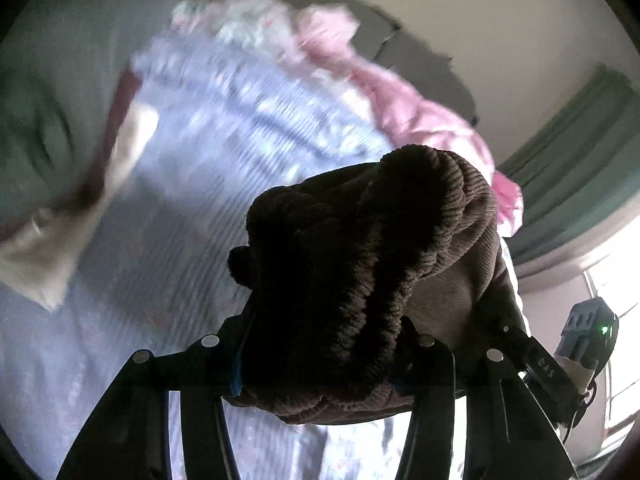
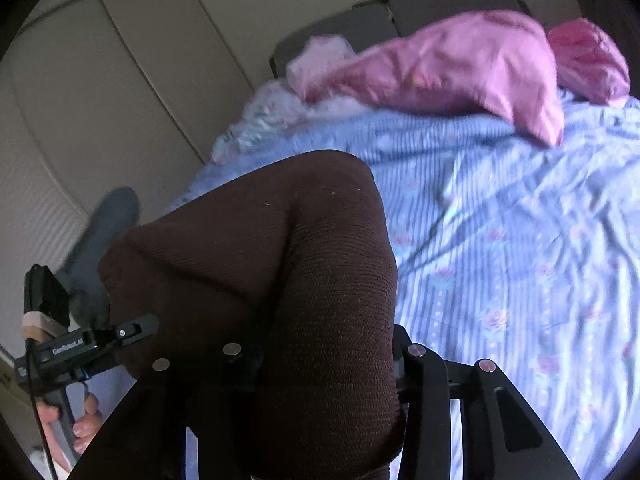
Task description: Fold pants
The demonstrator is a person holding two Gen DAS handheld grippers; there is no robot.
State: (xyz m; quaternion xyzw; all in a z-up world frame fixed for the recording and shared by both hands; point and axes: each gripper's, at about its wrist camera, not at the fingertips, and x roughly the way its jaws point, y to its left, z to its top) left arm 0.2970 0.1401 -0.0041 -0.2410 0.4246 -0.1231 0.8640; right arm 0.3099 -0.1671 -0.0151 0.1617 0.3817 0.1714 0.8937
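The dark brown ribbed pants fill the middle of the left wrist view, bunched at the elastic waistband. My left gripper is shut on that bunched fabric and holds it above the bed. In the right wrist view the same brown pants hang in a thick fold between the fingers. My right gripper is shut on them. Its fingertips are hidden by the cloth. The left gripper's body and the hand holding it show at the lower left of the right wrist view.
The bed is covered by a blue striped floral sheet. Pink pillows lie by the dark headboard. A closet door stands to the left. A green curtain and a bright window are at the right.
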